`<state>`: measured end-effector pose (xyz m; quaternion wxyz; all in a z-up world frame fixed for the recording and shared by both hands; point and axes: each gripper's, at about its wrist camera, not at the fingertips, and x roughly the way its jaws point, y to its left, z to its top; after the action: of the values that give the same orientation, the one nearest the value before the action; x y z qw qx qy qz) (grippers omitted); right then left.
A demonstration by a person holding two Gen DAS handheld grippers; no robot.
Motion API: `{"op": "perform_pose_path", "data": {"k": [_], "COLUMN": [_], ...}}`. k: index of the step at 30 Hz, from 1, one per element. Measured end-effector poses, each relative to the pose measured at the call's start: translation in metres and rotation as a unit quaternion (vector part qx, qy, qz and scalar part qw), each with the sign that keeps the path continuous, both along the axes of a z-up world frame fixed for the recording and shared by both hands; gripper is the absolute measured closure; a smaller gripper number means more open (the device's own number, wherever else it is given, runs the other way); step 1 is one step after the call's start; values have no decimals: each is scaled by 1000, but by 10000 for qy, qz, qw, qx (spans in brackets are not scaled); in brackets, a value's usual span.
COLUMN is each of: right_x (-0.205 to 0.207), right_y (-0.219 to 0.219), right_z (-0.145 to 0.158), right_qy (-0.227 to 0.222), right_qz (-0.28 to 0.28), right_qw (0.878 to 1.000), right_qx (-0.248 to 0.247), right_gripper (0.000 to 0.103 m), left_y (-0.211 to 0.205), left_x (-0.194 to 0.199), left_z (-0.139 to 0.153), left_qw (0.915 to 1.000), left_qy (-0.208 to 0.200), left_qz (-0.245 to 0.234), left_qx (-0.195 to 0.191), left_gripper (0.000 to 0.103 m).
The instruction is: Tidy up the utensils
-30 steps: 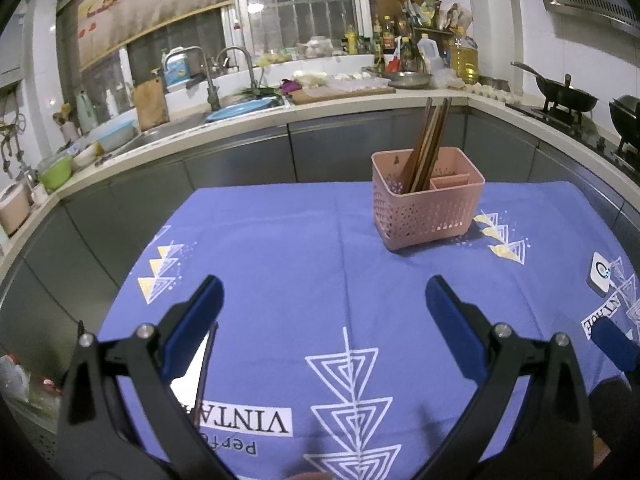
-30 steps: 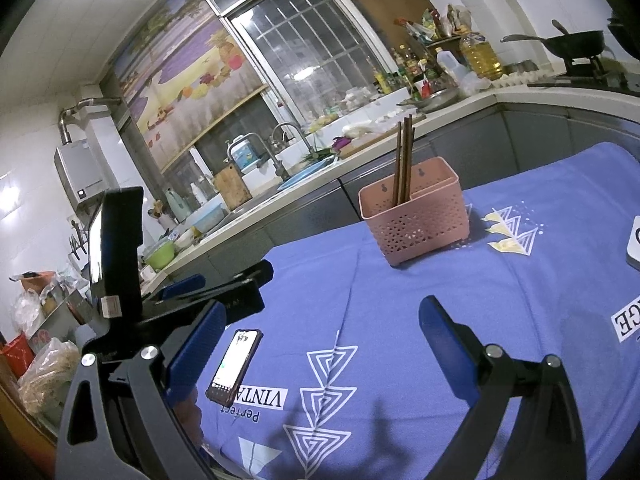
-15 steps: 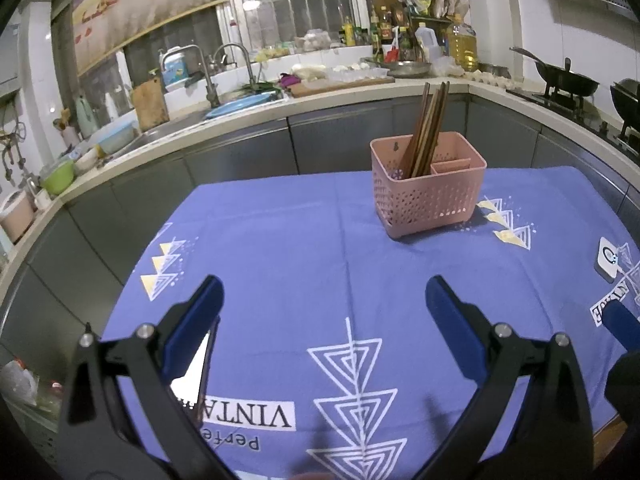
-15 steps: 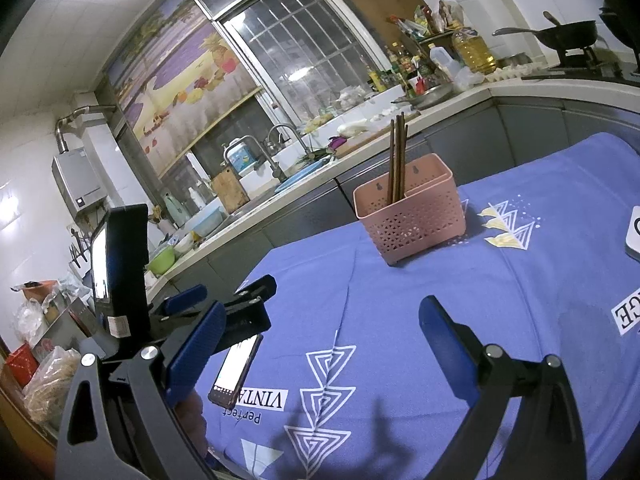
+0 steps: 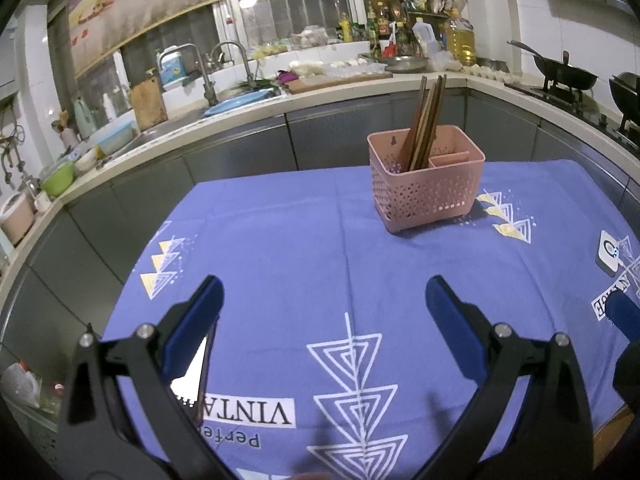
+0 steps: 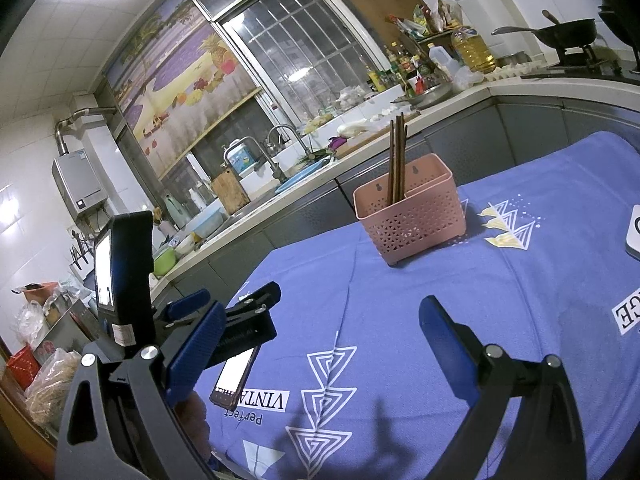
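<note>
Both the left gripper (image 5: 324, 300) and right gripper (image 6: 320, 328), jaws spread and empty, have drawn slightly back from the basket (image 5: 426, 184), chopsticks (image 5: 426, 120) standing inside, suggesting organizing is done.

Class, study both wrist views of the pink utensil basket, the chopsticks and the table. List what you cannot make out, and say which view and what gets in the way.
- Lower ends of the chopsticks: both views, hidden inside the pink basket.
- Basket's small compartment contents: both views, its walls block them.
- Phone: left wrist view, mostly behind the left hand-held gripper finger.
- White device at the table's right: right wrist view, cut off by the edge.
- Right hand-held gripper: open, holds nothing.
</note>
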<state>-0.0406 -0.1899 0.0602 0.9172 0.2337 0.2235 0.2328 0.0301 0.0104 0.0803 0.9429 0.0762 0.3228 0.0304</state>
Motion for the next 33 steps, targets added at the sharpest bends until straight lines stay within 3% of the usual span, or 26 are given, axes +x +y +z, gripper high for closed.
{"op": "perform_pose_path", "data": {"k": [33], "right_x": [0], "right_y": [-1], "right_z": [0], "right_qy": [14], "right_qz": [3], "right_qw": [10000], "right_qx": [14], "right_gripper": [7], "left_y": [-3], "left_x": [-1], "left_z": [-5], "left_qw": [9999], "left_qy": [59], "left_qz": [-79], "left_qx": [83], "left_gripper": [6]}}
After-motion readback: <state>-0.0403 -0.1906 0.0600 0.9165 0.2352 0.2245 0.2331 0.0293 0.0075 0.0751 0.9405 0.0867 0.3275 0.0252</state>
